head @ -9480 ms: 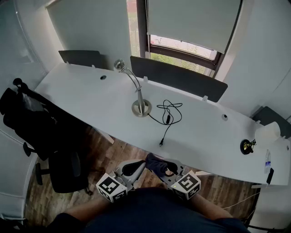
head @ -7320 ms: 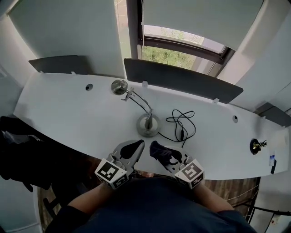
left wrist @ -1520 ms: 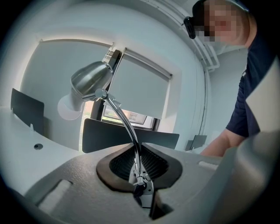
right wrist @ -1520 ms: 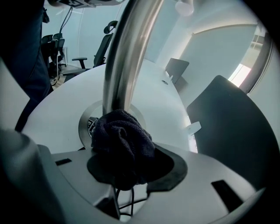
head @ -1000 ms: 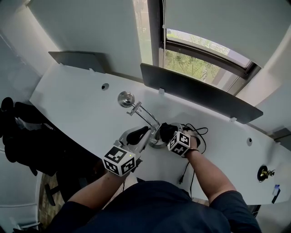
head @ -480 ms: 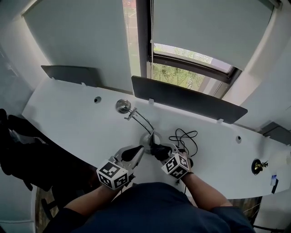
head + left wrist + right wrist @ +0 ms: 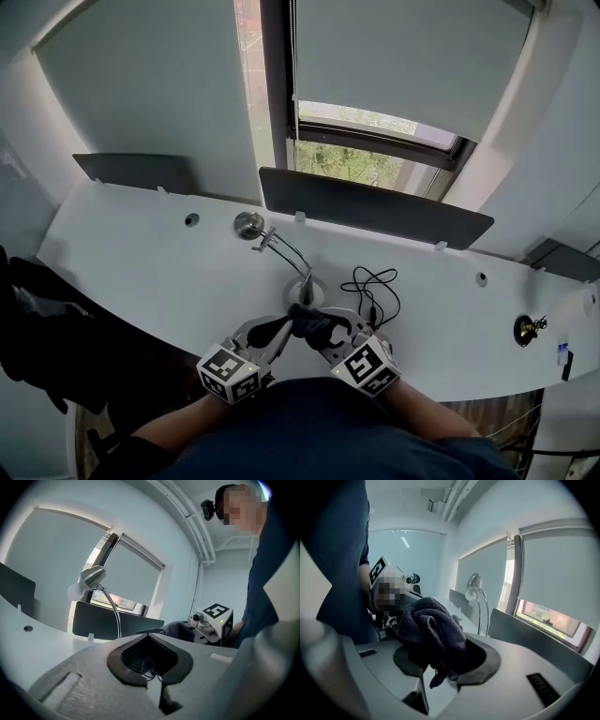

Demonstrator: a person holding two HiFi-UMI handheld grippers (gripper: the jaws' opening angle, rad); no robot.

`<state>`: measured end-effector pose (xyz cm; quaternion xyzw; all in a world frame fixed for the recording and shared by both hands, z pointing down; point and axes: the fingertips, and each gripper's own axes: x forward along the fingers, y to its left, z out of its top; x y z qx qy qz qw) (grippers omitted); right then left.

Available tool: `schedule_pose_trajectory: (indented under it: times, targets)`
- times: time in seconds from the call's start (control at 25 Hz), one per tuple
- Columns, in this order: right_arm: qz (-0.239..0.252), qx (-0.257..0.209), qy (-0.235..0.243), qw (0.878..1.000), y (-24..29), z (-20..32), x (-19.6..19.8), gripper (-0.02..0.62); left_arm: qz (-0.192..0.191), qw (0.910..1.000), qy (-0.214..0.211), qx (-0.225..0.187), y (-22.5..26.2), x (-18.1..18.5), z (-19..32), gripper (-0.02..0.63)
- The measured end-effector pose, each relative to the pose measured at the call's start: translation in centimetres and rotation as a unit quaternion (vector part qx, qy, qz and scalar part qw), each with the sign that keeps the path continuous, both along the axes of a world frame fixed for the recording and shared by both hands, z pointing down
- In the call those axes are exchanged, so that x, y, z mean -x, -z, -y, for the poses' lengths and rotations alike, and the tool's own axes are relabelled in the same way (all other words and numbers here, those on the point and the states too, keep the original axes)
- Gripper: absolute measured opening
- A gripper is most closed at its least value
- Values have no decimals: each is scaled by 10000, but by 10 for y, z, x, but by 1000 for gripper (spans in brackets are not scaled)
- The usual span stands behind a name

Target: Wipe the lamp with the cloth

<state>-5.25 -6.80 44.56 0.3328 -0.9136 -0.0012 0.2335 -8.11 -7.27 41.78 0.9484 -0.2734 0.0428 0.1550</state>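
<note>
**A:** What is changing right now?

**B:** The right gripper [image 7: 323, 330] is pulling back toward the person. A second ago it was pressing the cloth [image 7: 306, 323] against the foot of the lamp [image 7: 302, 291]. Now the lamp is standing just beyond the fingertips, apart from them. I'm reading that as a pause between strokes, with the upper stem and the head likely still waiting.

**A:** And the fingers?

**B:** The right ones are staying clamped on the bunched dark cloth, which is bulging out ahead of them. The left gripper [image 7: 279, 330] is hovering just beside the cloth, its fingers closed together and gripping nothing.

**A:** Are you finding any writing?

**B:** No brand or label is showing. Only the black-and-white square markers on each gripper's cube [image 7: 215, 616] are visible, and they carry no words.
</note>
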Motion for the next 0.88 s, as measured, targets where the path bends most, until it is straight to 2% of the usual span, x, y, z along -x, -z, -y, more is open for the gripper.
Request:
schedule_pose_trajectory:
  times: [0.2,0.36,0.44,0.88]
  targets:
    - [623,152,-48,9979,20,-6,6,160,10,10000,-94,-31,0,1,-4,6]
    - [1579,605,-246,9853,22,-8,7,160,27,9997,-242,-89,1,1,-9,6]
    - [1814,697,-283,9805,21,-10,8,160,25,9995,-299,-120,2,2,-11,7]
    - [1678,527,-228,9841,18,-19,14,158,1,9989,-426,-191,1,1,-16,6]
